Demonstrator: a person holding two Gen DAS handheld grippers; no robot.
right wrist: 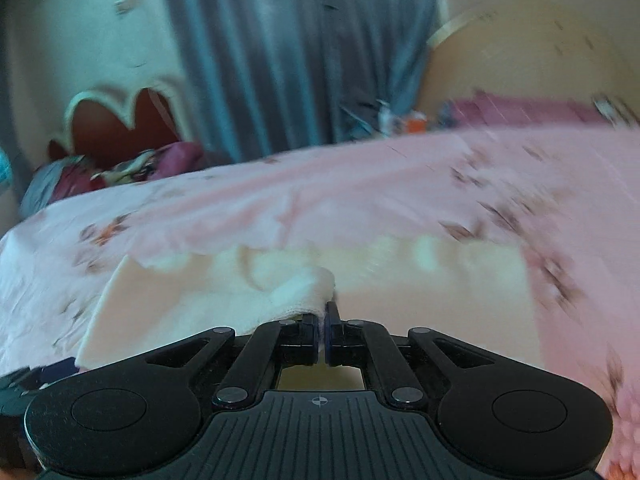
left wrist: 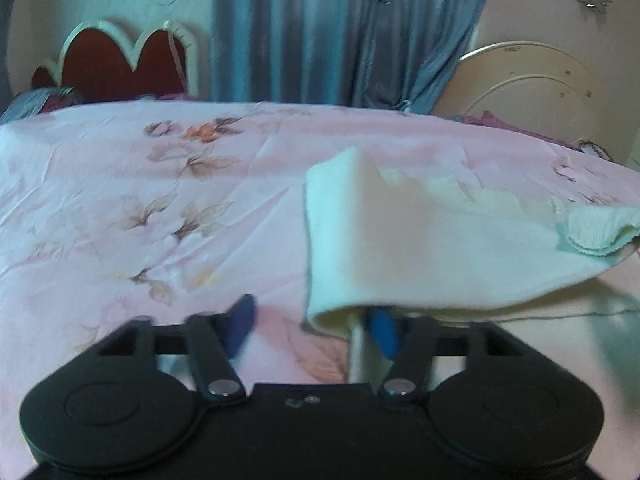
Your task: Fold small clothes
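Observation:
A cream knit garment (left wrist: 440,248) lies on the pink flowered bedsheet (left wrist: 160,200), its near left corner raised off the sheet. My left gripper (left wrist: 312,320) sits at that corner with its blue pads (left wrist: 240,320) apart. The cloth drapes over the right pad and a strip of it hangs between the fingers, unpressed. The ribbed cuff (left wrist: 600,232) is lifted at the right edge. In the blurred right wrist view, my right gripper (right wrist: 324,308) is shut, with a fold of the garment (right wrist: 200,300) pinched at its tips.
A red headboard with a white scalloped frame (left wrist: 120,64) stands at the far left, blue curtains (left wrist: 340,32) hang behind the bed, and a round cream board (left wrist: 540,84) is at the far right. Purple bedding (right wrist: 160,164) is heaped at the bed's far left.

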